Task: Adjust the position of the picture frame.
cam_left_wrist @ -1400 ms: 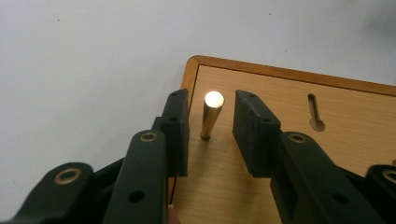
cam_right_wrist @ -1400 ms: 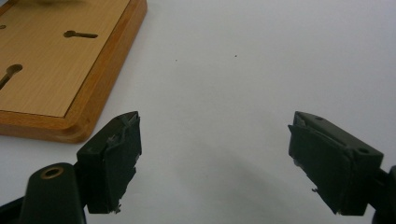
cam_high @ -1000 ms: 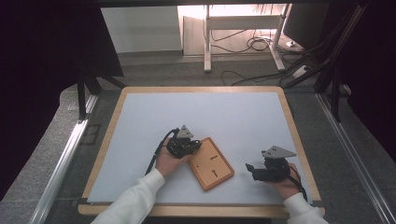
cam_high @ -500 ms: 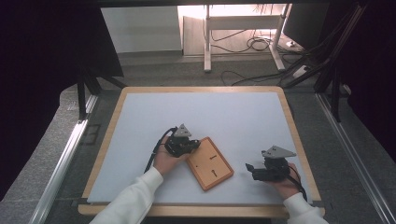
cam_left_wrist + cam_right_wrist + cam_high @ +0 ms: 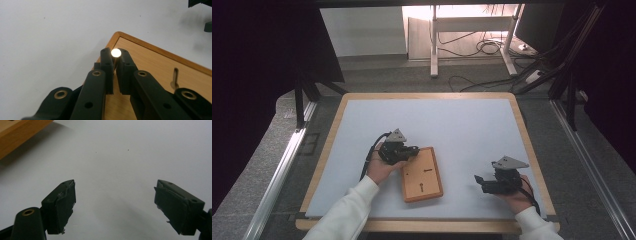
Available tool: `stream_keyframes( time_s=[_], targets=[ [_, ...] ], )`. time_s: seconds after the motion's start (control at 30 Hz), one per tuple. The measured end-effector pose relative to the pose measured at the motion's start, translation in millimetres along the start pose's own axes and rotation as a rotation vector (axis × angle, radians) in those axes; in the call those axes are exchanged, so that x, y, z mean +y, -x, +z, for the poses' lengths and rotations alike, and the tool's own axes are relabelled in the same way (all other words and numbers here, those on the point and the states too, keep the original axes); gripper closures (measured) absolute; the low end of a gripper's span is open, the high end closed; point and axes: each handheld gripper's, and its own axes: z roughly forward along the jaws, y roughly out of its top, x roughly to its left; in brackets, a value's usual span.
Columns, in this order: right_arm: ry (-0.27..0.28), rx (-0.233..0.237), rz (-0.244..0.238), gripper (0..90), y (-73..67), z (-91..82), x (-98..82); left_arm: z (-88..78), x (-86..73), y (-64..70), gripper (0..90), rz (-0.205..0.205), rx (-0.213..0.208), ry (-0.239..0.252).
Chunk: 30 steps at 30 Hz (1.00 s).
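A small metal pin (image 5: 115, 52) with a bright round end is pinched between the tips of my left gripper (image 5: 114, 56), which is shut on it. The pin hangs over the near corner of a wooden board (image 5: 160, 70); a second pin (image 5: 175, 77) lies in a slot of that board. In the high view the left gripper (image 5: 414, 149) sits at the top left edge of the board (image 5: 422, 176), which has two dark slots. My right gripper (image 5: 479, 179) rests near the table's front right, and its jaws (image 5: 115, 195) stand wide open over bare white surface.
The white mat (image 5: 462, 125) has a wooden rim (image 5: 427, 95). Room is free behind and to the left of the board. A corner of the board (image 5: 17, 135) shows at the top left of the right gripper view. Cables lie on the floor beyond the table.
My left gripper has shifted a little to the left. The board now lies further left and less tilted than before. The right gripper has kept still.
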Motion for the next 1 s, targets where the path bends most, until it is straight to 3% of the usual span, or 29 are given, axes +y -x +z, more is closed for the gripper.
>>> stream_keyframes(
  time_s=[0.13, 0.3, 0.43, 0.57, 0.77, 1.0],
  targets=[
    [-0.003, 0.003, 0.002, 18.1, -0.2, 0.9, -0.3, 2.5, -1.7, -5.9, 84.9, -0.013, -0.001, -0.007],
    [-0.010, 0.005, 0.001, 18.1, -0.2, 1.6, -0.2, 7.1, 1.2, -3.4, 84.9, 0.009, -0.001, -0.025],
    [-0.011, 0.005, 0.000, 18.1, -0.1, 1.7, -0.3, 6.9, 1.8, -4.4, 85.0, 0.002, -0.006, -0.029],
    [-0.012, 0.005, -0.003, 18.1, -0.5, 2.3, -0.6, 4.7, 0.2, -10.8, 85.0, -0.004, 0.017, -0.031],
    [-0.021, 0.006, -0.009, 18.0, -1.5, 4.3, -0.9, 14.1, -5.8, -16.9, 85.0, -0.009, 0.036, -0.072],
    [-0.022, 0.006, -0.009, 18.1, -2.0, 4.2, -0.9, 14.9, -8.2, -17.8, 84.7, -0.012, 0.029, -0.048]
  ],
)
